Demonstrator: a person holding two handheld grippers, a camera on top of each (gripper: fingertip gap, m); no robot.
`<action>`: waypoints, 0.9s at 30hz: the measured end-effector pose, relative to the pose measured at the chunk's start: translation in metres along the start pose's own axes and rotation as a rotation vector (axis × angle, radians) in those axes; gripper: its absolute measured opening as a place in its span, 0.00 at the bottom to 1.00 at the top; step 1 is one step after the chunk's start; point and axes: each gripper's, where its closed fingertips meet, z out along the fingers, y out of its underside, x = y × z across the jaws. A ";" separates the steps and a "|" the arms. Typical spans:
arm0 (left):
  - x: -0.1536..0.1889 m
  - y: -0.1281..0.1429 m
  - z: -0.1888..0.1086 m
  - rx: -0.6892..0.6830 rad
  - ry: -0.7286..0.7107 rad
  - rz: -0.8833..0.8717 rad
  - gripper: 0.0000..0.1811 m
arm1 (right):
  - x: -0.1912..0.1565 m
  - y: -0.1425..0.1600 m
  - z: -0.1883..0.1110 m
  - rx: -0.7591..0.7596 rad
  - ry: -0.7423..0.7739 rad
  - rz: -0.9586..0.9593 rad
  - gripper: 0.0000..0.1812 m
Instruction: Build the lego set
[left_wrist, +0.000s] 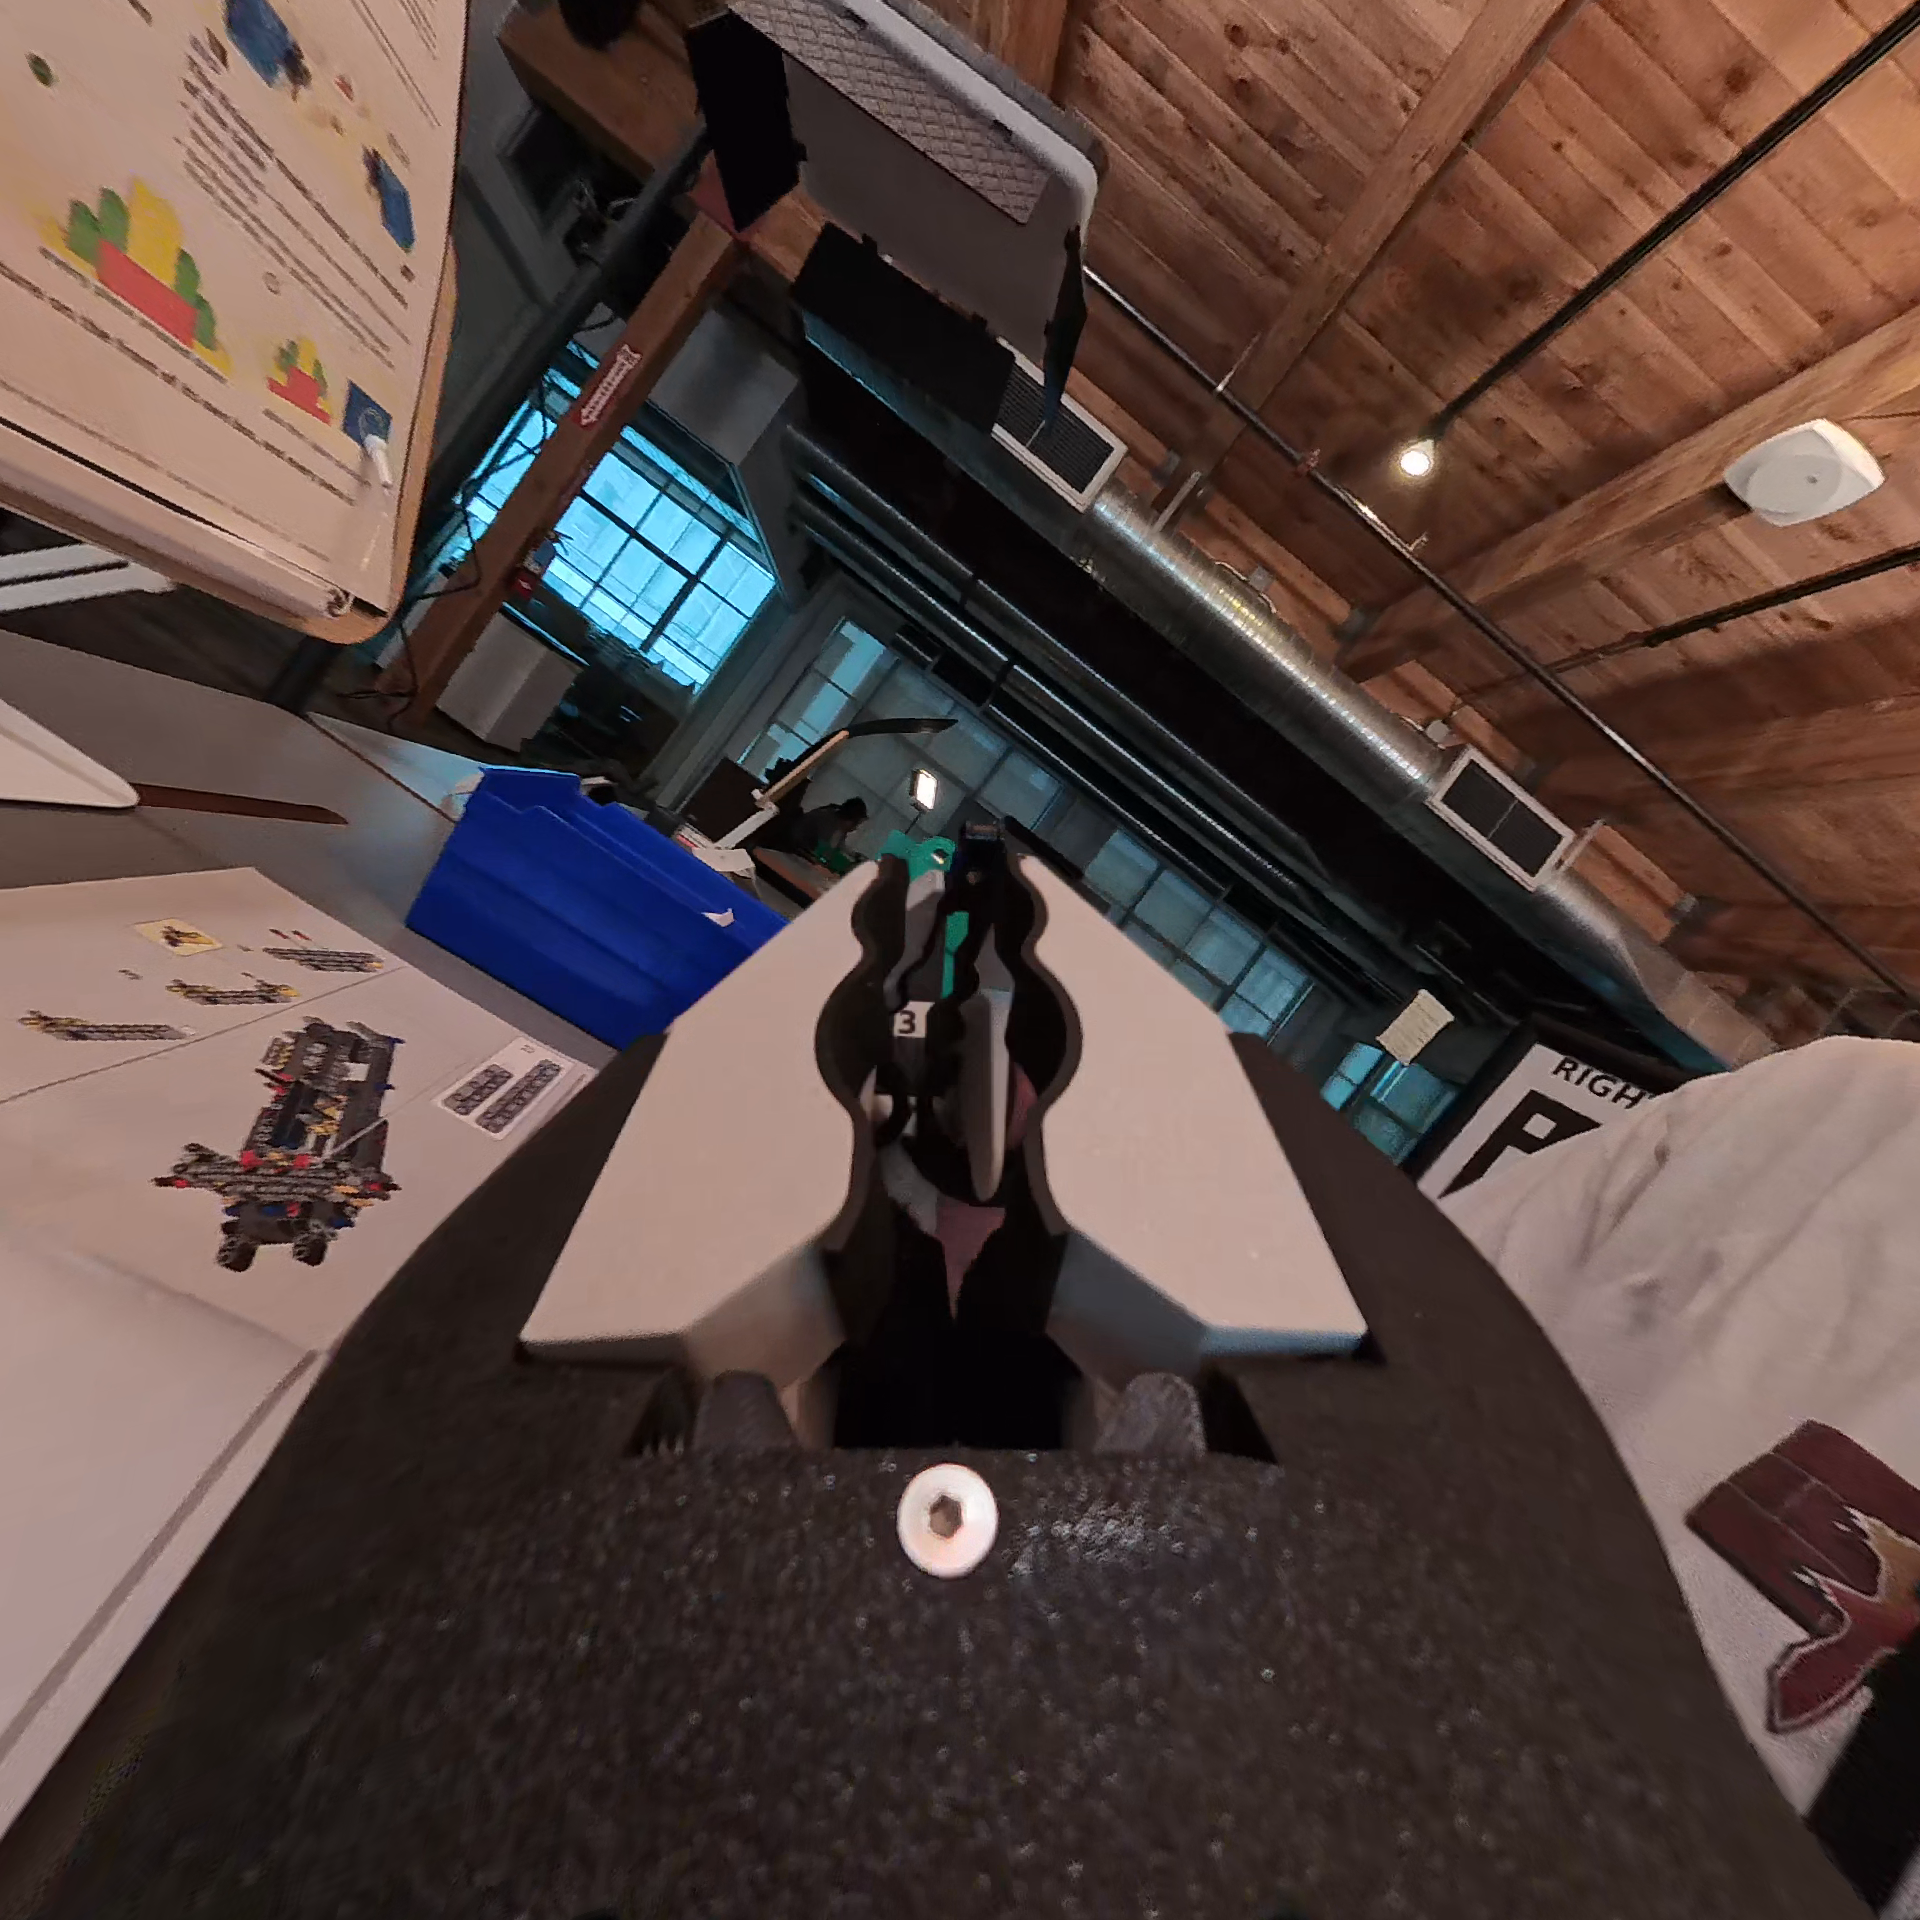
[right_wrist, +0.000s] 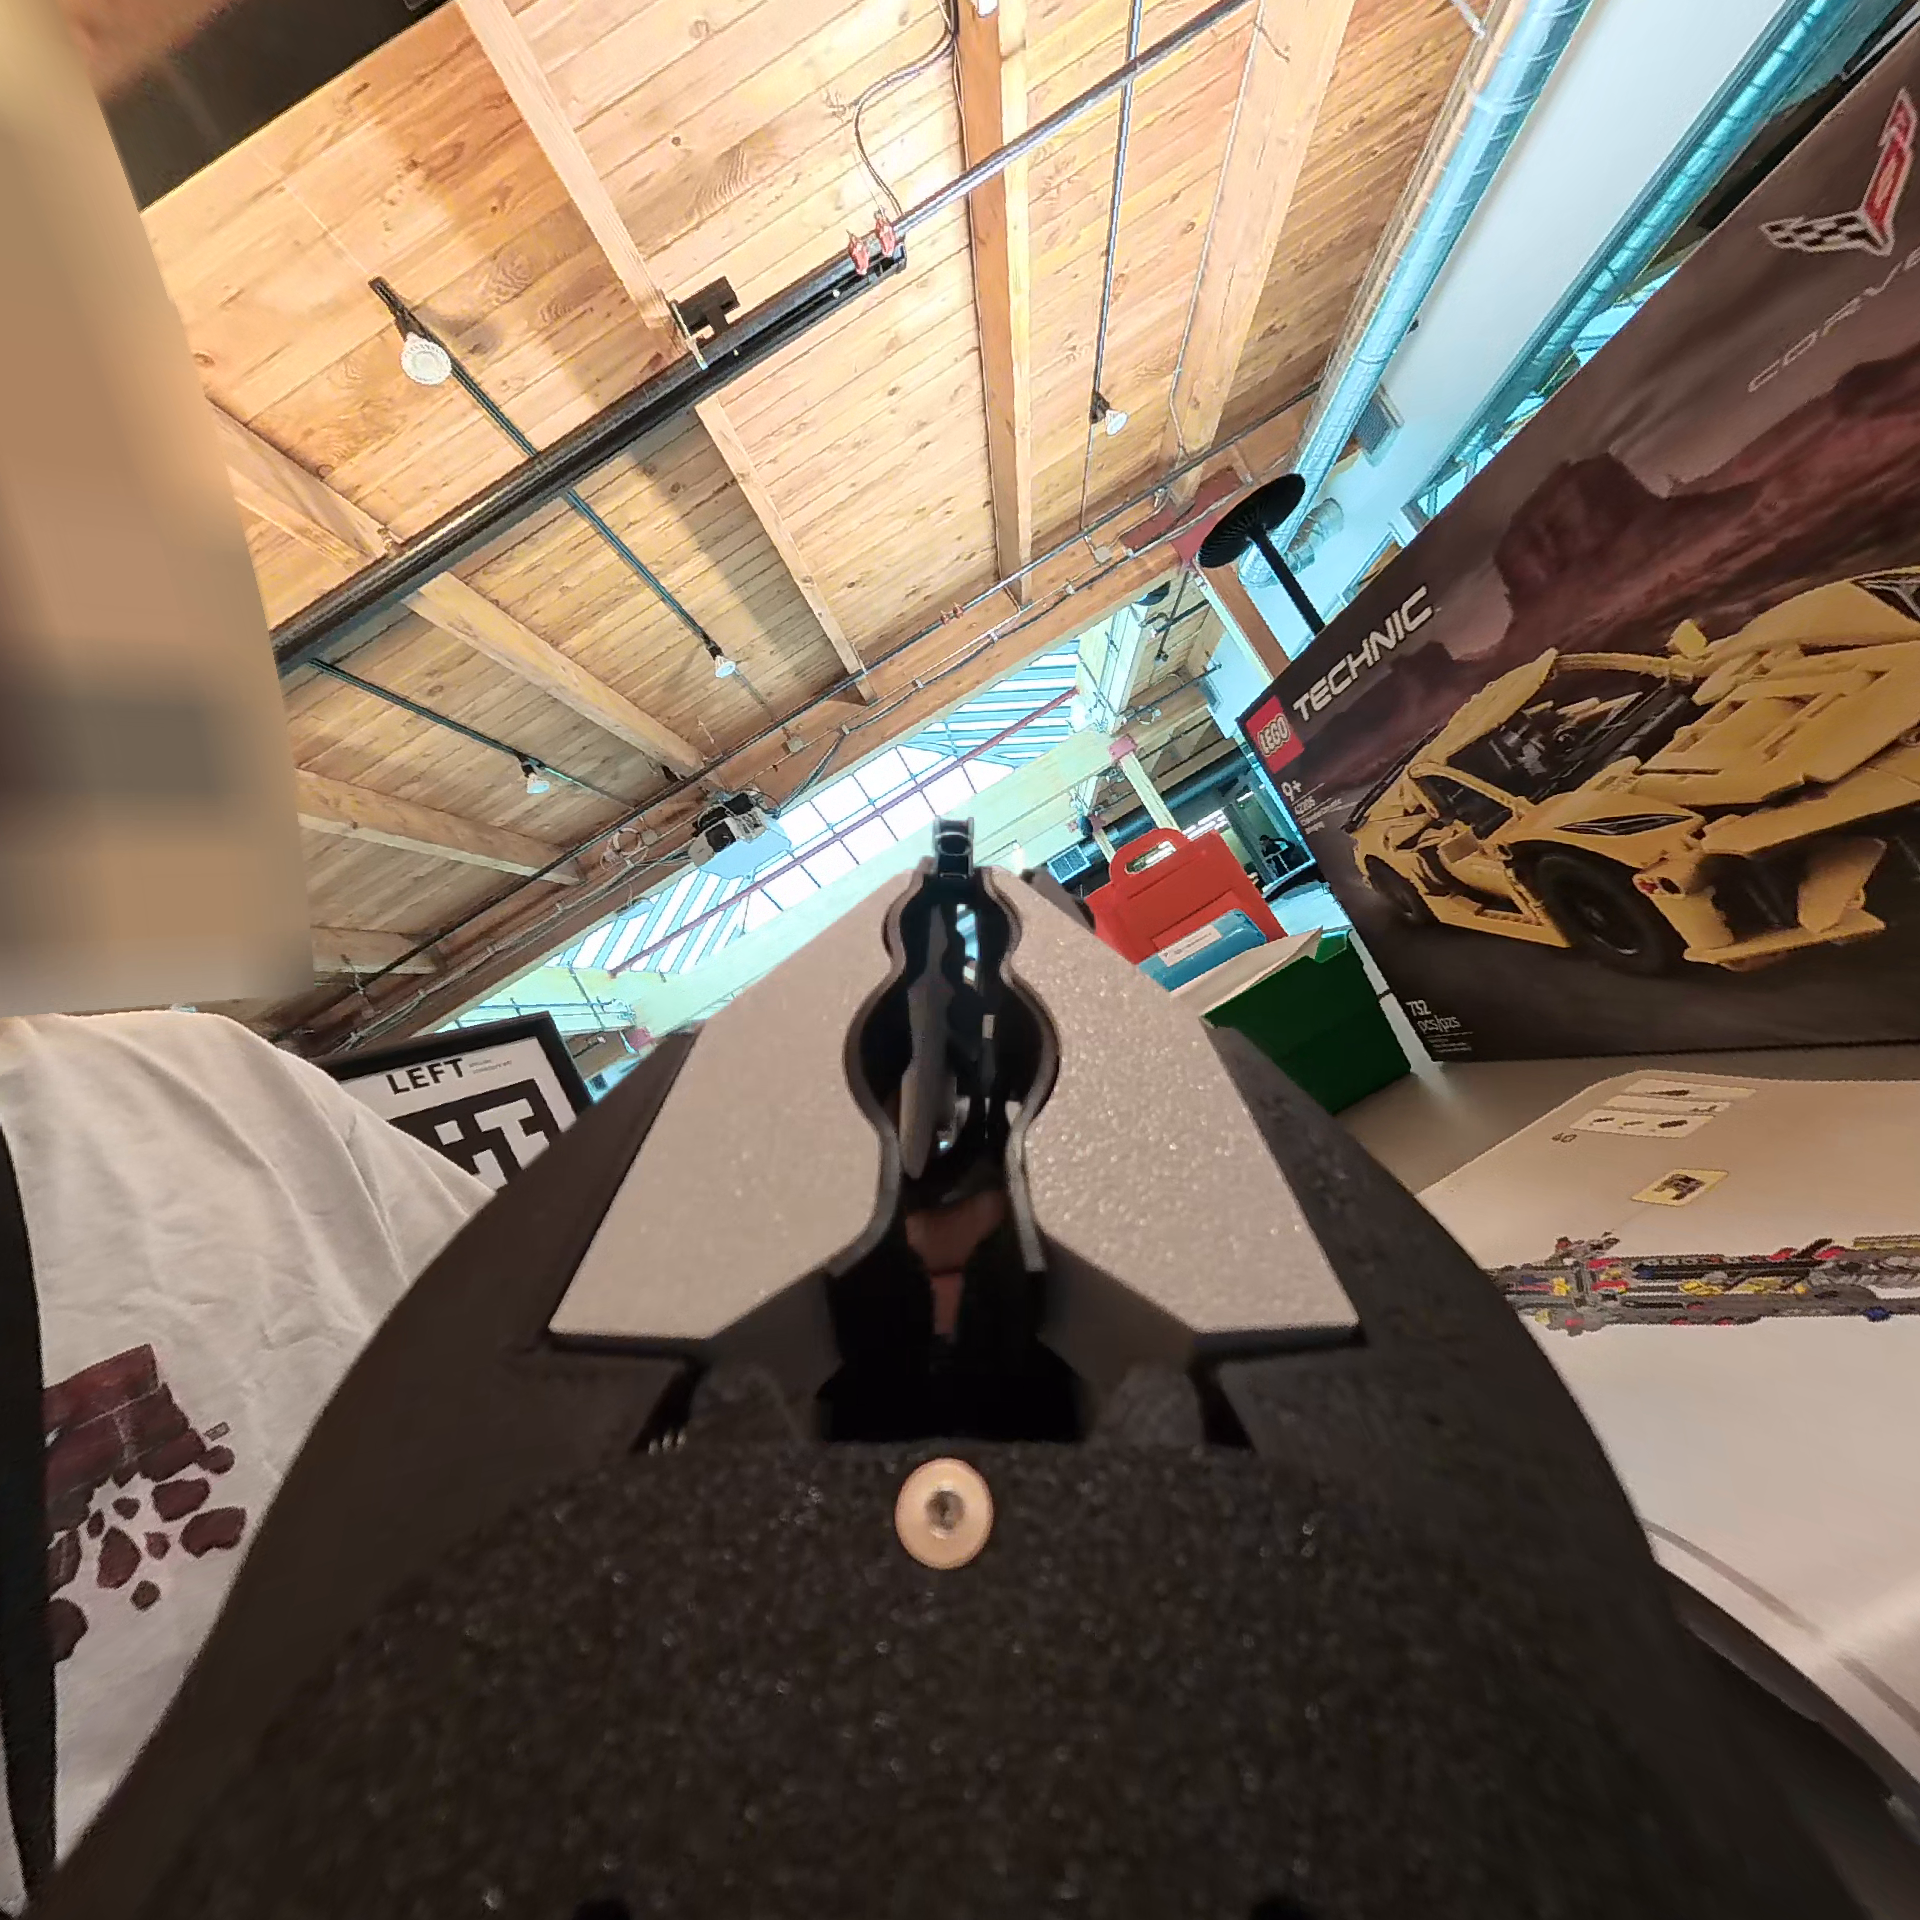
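Both grippers are tilted up toward the wooden ceiling. My left gripper (left_wrist: 951, 873) is shut on a small lego assembly (left_wrist: 961, 966) of grey, teal-green and black parts, which sits between the fingers and sticks out past the tips. My right gripper (right_wrist: 954, 883) is shut on a thin black and grey lego piece (right_wrist: 951, 844) whose black end pokes out above the tips. Most of each piece is hidden between the fingers. The open instruction booklet (left_wrist: 260, 1091) lies on the table at the left; it also shows in the right wrist view (right_wrist: 1714, 1247).
A blue bin (left_wrist: 582, 914) stands beyond the booklet. A board with brick pictures (left_wrist: 208, 260) leans at upper left. The lego box (right_wrist: 1610, 779), a green bin (right_wrist: 1309, 1008) and a red object (right_wrist: 1153, 894) stand at the right. A person's white shirt (right_wrist: 208, 1247) is close by.
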 end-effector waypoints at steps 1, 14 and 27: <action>-0.001 0.001 0.000 -0.007 -0.007 0.017 0.08 | 0.001 0.003 0.001 -0.017 0.003 -0.003 0.03; -0.004 0.007 0.001 -0.060 -0.008 0.028 0.10 | 0.005 0.017 0.005 -0.049 0.004 0.105 0.04; -0.007 0.006 -0.003 -0.112 -0.021 0.045 0.03 | 0.009 0.021 0.007 -0.087 0.044 0.075 0.07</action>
